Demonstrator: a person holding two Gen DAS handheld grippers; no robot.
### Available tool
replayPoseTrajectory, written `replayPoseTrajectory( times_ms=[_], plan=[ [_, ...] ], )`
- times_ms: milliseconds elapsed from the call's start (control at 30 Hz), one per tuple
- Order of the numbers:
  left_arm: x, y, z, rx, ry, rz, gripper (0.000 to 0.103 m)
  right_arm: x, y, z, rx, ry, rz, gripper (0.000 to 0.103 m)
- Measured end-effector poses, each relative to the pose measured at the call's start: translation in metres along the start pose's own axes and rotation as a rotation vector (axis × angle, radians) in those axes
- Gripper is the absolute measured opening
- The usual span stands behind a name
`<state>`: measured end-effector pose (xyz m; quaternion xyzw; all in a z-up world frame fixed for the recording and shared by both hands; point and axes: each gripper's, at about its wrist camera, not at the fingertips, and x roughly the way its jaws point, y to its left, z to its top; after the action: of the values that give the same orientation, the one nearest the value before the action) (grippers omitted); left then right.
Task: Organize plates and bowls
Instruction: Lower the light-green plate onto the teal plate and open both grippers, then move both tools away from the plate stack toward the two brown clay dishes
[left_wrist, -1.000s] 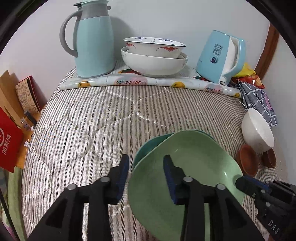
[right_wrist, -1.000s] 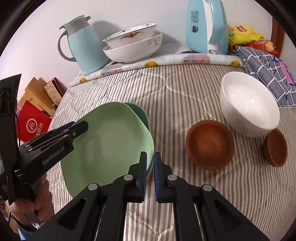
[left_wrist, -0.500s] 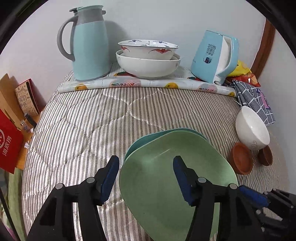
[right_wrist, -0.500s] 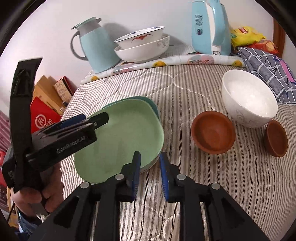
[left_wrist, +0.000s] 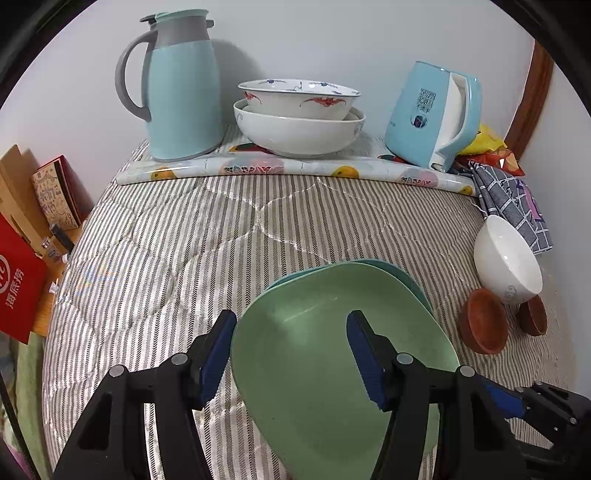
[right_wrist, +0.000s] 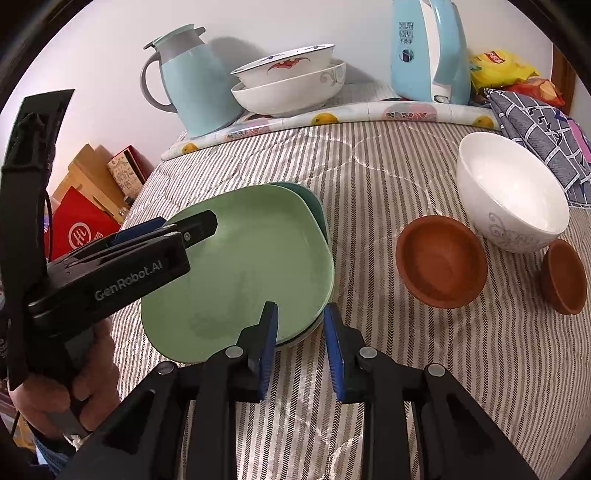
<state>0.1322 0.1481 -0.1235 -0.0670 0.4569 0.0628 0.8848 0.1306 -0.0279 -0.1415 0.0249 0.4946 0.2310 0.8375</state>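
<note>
Nearby, two brown saucers (right_wrist: 441, 260) and a white bowl (right_wrist: 511, 201) crowd the bed's right edge beside the stacked green plates (right_wrist: 240, 269); the left gripper (left_wrist: 290, 354) stands wide, and the right gripper (right_wrist: 299, 332), just opening, stands narrowly apart, empty.

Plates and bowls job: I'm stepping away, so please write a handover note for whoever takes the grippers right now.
Left gripper: open, astride the light green plate's left rim, not gripping.
Right gripper: jaws just been opening, plate edge between them, pads off it.
Done: light green plate stacked on the teal plate; two big bowls nested at the back.
Left: white bowl, large brown dish and small brown dish sit loose to the right.
</note>
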Motion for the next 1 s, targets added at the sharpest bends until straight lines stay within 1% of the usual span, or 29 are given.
replayPoseTrajectory(
  times_ms=[100, 133, 400, 467, 733, 900, 1000],
  plan=[
    [0.007, 0.000, 0.002, -0.009, 0.003, -0.001, 0.060, -0.006, 0.000, 0.000, -0.019, -0.015, 0.004, 0.033],
    [0.009, 0.000, 0.002, -0.009, 0.003, 0.000, 0.060, -0.007, -0.001, 0.000, -0.025, -0.021, -0.003, 0.034],
    [0.023, -0.002, 0.009, -0.018, 0.017, 0.005, 0.060, 0.003, -0.004, -0.004, -0.041, 0.012, -0.013, 0.034],
    [0.022, -0.002, 0.009, -0.019, 0.015, 0.003, 0.064, 0.005, -0.006, -0.005, -0.037, 0.015, -0.010, 0.034],
    [0.007, 0.001, 0.010, -0.025, -0.011, 0.028, 0.065, -0.010, -0.021, -0.006, -0.020, -0.029, -0.032, 0.034],
    [-0.011, -0.005, 0.010, -0.026, -0.033, 0.036, 0.065, -0.025, -0.044, -0.008, 0.018, -0.049, -0.061, 0.034],
    [-0.024, -0.013, 0.010, -0.023, -0.052, 0.025, 0.065, -0.035, -0.057, -0.011, 0.039, -0.064, -0.075, 0.035]
  ],
)
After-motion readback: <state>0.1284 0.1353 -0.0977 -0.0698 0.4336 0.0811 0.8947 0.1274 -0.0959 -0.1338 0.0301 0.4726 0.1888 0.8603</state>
